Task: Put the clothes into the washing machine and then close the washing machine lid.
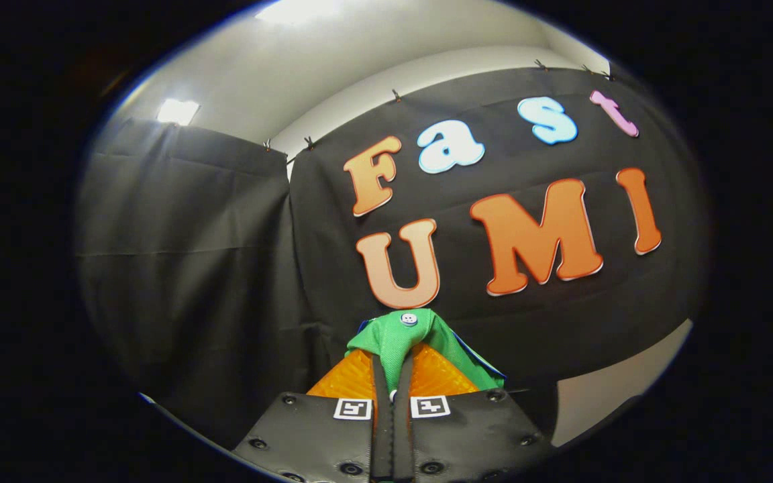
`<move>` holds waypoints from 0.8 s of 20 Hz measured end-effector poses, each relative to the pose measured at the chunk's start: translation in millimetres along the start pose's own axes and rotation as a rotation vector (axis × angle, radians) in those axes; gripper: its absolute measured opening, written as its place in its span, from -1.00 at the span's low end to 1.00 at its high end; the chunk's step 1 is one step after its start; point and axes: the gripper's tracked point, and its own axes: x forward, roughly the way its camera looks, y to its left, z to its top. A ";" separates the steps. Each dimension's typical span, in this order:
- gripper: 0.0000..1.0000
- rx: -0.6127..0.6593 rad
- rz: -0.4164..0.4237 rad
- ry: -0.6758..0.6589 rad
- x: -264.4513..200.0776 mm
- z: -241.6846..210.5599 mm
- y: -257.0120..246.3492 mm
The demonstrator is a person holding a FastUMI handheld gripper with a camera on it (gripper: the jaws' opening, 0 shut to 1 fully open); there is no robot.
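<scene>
Left side: black booth cloth [178,268] hangs in loose folds, a ceiling light [177,111] glowing above its top edge. What lies below the cloth is cut off; no floor or table can be made out there. A second ceiling light [299,10] sits higher up, clipped at the top.

Centre: the gripper [392,376] points up toward the wall. Its two fingers [378,382] are squeezed nearly together, only a thin dark slit between them, and a green garment [420,339] is pinched in that slit. Claw is clenched on the cloth. The garment bunches up over the fingertips and drapes down to the right; a small pale button [409,318] sits on top of the bunch. A thin blue edge [477,359] peeks out behind the green on the right side; whether it is lining or a second piece cannot be told. Most of the garment is hidden, so its type is unclear.

Two small square fiducial markers [352,408] sit on the gripper body, one per finger base; black-and-white pattern, no readable text. Screw heads [288,400] dot the dark gripper plates.

Right: more black wall cloth [594,322], hung from small clips [396,95] along its top edge against a pale wall [386,87]. A pale surface [608,396] shows at the lower right, too cut off to identify.

Garment is held up in the air in front of the wall.
</scene>
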 end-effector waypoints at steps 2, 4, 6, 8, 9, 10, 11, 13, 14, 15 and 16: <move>-0.84 -0.001 0.011 0.034 23.9 -36.7 7.1; -0.85 -0.038 0.025 0.041 44.2 -70.4 13.9; -0.85 -0.084 0.018 0.063 59.1 -107.0 15.5; -0.85 -0.109 0.013 0.089 71.1 -139.4 12.5; -0.85 -0.110 0.015 0.112 77.4 -157.8 10.8; -0.85 -0.105 0.020 0.147 81.5 -177.3 8.2; -0.85 -0.103 0.022 0.190 84.8 -201.3 3.8; -0.84 -0.099 0.002 0.270 86.4 -243.9 -9.4; -0.84 -0.093 -0.013 0.302 86.4 -264.2 -18.3; -0.85 -0.086 -0.032 0.331 88.8 -279.0 -27.5; -0.85 -0.082 -0.049 0.357 89.5 -295.9 -36.6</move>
